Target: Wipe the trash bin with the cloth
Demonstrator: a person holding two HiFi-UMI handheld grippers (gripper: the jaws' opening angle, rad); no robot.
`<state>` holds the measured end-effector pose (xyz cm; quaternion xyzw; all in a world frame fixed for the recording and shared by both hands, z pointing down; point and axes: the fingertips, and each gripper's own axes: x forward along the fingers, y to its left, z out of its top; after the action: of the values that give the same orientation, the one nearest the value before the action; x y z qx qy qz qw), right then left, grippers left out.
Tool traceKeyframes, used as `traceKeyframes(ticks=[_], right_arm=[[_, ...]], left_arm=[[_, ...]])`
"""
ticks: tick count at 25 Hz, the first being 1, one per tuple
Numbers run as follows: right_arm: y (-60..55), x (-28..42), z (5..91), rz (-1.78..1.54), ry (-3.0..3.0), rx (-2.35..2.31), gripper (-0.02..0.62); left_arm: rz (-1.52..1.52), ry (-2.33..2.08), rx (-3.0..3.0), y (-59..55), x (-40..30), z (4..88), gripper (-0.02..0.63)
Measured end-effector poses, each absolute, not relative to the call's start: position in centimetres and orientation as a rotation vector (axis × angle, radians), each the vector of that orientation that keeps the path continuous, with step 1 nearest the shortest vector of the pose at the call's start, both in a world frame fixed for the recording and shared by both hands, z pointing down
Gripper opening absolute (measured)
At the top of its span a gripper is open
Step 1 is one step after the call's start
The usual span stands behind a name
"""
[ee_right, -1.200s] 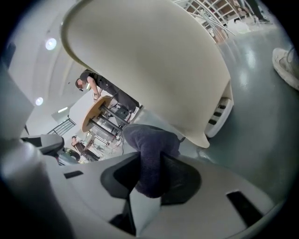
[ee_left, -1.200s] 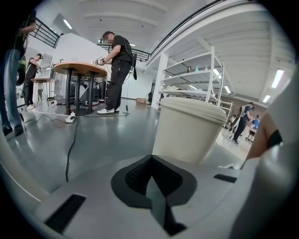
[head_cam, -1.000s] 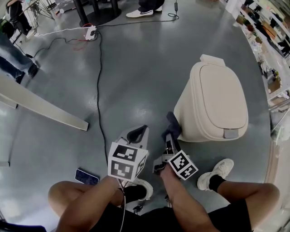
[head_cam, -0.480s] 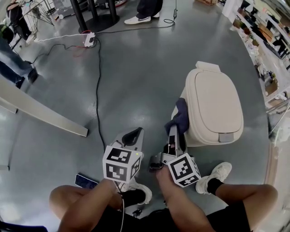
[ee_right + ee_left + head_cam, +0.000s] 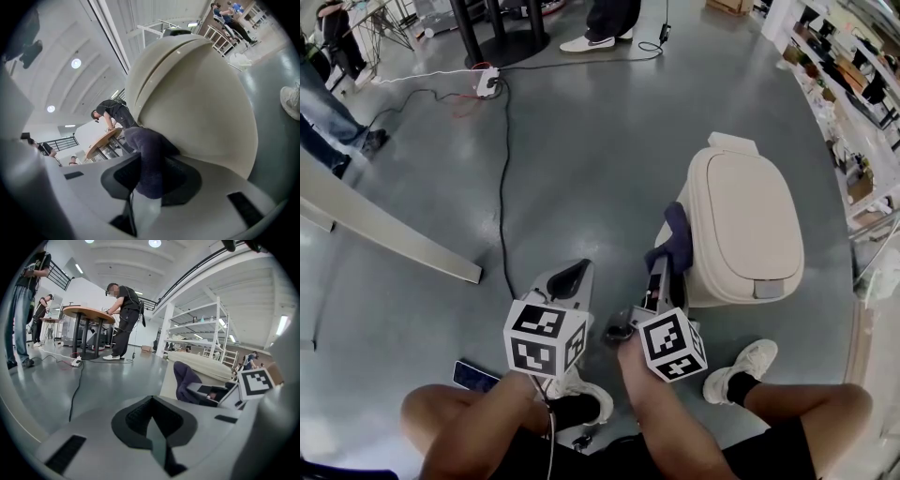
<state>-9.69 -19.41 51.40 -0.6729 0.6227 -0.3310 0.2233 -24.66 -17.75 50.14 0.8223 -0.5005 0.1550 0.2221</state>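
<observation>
A cream trash bin (image 5: pixel 741 225) with a closed lid stands on the grey floor at the right of the head view. My right gripper (image 5: pixel 661 272) is shut on a dark purple cloth (image 5: pixel 673 242) and presses it against the bin's left side wall. In the right gripper view the cloth (image 5: pixel 149 159) bulges from between the jaws, touching the bin (image 5: pixel 197 93). My left gripper (image 5: pixel 569 281) hangs left of the right one, shut with nothing in it, away from the bin (image 5: pixel 199 369). The cloth (image 5: pixel 186 380) also shows in the left gripper view.
A black cable (image 5: pixel 502 169) runs across the floor to a power strip (image 5: pixel 486 81). A pale beam (image 5: pixel 389 239) lies at left. A phone (image 5: pixel 472 376) lies by my knee. My white shoe (image 5: pixel 753 359) is near the bin's pedal. People stand at a round table (image 5: pixel 89 314). Shelving (image 5: pixel 199 336) lines the right.
My right gripper has carried the cloth up along the bin's left side, from near its base to about mid-height. The left gripper stayed shut and shifted only slightly.
</observation>
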Motion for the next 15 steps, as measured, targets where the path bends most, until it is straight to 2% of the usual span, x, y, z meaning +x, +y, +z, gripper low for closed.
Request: traceKeyframes(ticks=[15], right_arm=[[-18.8,-9.3,59.5,-1.022,1.746,-2.044,0.104]], left_arm=[[0.479,-1.364,2.259,-17.3,-25.2,51.8,0.000]])
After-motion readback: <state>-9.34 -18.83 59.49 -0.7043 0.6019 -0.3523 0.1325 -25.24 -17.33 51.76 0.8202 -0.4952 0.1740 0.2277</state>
